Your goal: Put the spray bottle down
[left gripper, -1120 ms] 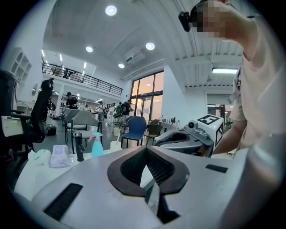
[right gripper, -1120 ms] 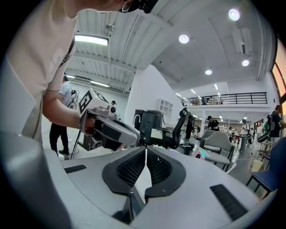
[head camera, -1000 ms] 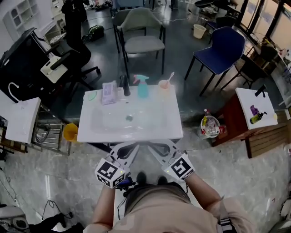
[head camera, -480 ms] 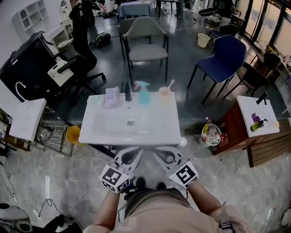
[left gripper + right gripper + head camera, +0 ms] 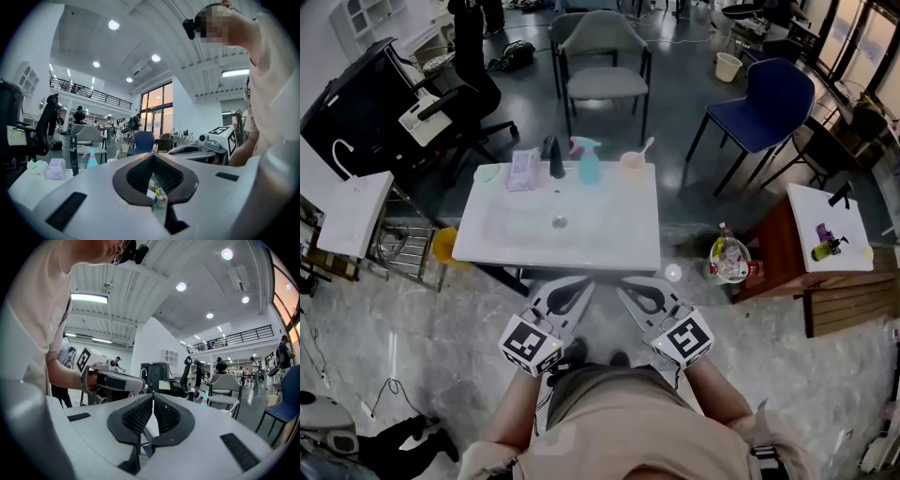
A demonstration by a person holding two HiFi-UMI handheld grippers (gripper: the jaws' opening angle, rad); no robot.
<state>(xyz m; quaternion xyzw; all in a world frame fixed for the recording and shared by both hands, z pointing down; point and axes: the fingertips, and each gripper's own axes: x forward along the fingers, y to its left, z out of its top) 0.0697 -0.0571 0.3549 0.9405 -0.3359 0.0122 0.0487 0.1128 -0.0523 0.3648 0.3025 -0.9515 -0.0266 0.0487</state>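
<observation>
The spray bottle [image 5: 589, 161], teal with a pink trigger head, stands upright at the far edge of the white sink table [image 5: 609, 244], beside the black tap [image 5: 551, 155]. It also shows small in the left gripper view [image 5: 92, 158]. My left gripper [image 5: 581, 286] and right gripper [image 5: 625, 288] hover side by side just short of the table's near edge, well away from the bottle. In the gripper views, the jaws of the left gripper [image 5: 152, 155] and the right gripper [image 5: 153, 395] meet, with nothing between them.
On the table's far edge lie a purple wipes pack [image 5: 523, 169], a green soap [image 5: 487, 173] and a pink cup with a spoon [image 5: 633, 161]. A grey chair [image 5: 605, 56] and a blue chair [image 5: 764, 98] stand beyond. A yellow bucket [image 5: 445, 246] sits left, a small bin [image 5: 729, 261] right.
Both grippers have drawn back a little from the table's near edge together with the person. The spray bottle stays where it was. Both pairs of jaws stay shut.
</observation>
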